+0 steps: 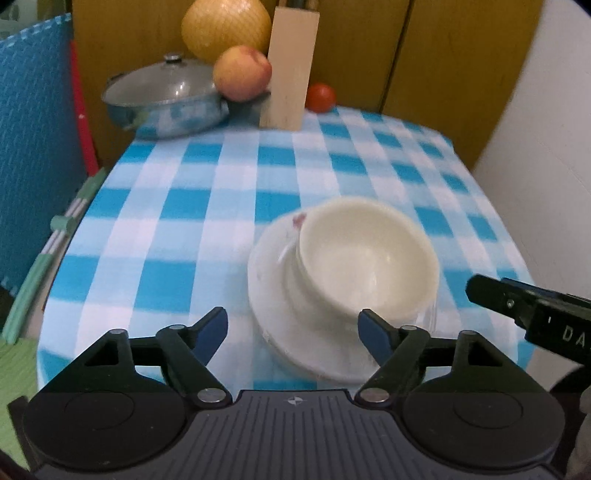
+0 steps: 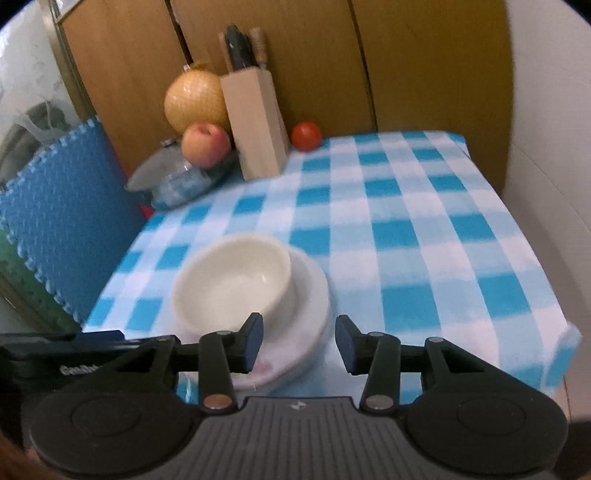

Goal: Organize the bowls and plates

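Observation:
A cream bowl (image 1: 365, 258) sits in a white plate (image 1: 275, 295) with a small pink mark on its rim, on the blue checked tablecloth (image 1: 207, 206). My left gripper (image 1: 293, 326) hovers at the near side of the stack, its blue-padded fingers wide apart and not touching it. The right wrist view shows the same bowl (image 2: 232, 280) and plate (image 2: 314, 306) just ahead of my right gripper (image 2: 299, 332), which is open with the plate's near edge showing in the gap. Each gripper appears in the other's view: the right gripper (image 1: 517, 302) and the left gripper (image 2: 55, 350).
At the back of the table stand a lidded steel pot (image 1: 162, 99), an apple (image 1: 242, 74), a netted pomelo (image 1: 225, 29), a wooden knife block (image 1: 290, 70) and a tomato (image 1: 320, 96). A blue foam mat (image 1: 33, 147) borders the left, wooden cabinets the back, a white wall (image 1: 546, 147) the right.

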`<action>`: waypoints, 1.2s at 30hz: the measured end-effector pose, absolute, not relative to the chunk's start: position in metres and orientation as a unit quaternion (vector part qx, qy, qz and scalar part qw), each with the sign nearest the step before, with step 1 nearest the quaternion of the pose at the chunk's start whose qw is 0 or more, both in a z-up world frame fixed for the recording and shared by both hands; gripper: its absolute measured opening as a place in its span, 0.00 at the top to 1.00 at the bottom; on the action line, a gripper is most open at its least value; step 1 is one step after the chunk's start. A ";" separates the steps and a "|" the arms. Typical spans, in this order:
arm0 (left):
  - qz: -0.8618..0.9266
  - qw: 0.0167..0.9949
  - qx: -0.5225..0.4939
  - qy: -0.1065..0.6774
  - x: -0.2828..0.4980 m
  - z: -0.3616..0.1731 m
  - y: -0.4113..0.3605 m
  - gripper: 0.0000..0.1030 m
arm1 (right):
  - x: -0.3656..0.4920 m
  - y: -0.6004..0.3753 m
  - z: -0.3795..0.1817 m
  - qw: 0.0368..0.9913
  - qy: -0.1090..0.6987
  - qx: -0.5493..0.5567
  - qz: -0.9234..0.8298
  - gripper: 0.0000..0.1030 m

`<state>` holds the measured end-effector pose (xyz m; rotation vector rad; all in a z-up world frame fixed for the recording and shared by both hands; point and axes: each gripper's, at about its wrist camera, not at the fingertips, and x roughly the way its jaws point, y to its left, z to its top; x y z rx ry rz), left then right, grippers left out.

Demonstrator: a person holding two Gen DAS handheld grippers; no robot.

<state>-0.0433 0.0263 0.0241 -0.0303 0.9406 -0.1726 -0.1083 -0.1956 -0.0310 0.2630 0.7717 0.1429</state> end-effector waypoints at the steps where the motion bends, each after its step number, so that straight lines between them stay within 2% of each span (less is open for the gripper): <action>1: -0.083 0.885 -0.017 0.458 -0.047 0.023 0.027 0.18 | -0.110 -0.195 -0.034 0.914 0.379 0.127 0.064 0.61; 10: -0.100 0.860 -0.001 0.500 -0.060 -0.005 0.008 0.17 | -0.114 -0.189 -0.058 0.904 0.411 0.110 0.047 0.60; 36: -0.072 0.861 0.016 0.504 -0.061 -0.017 0.004 0.16 | -0.114 -0.181 -0.071 0.896 0.424 0.120 0.049 0.58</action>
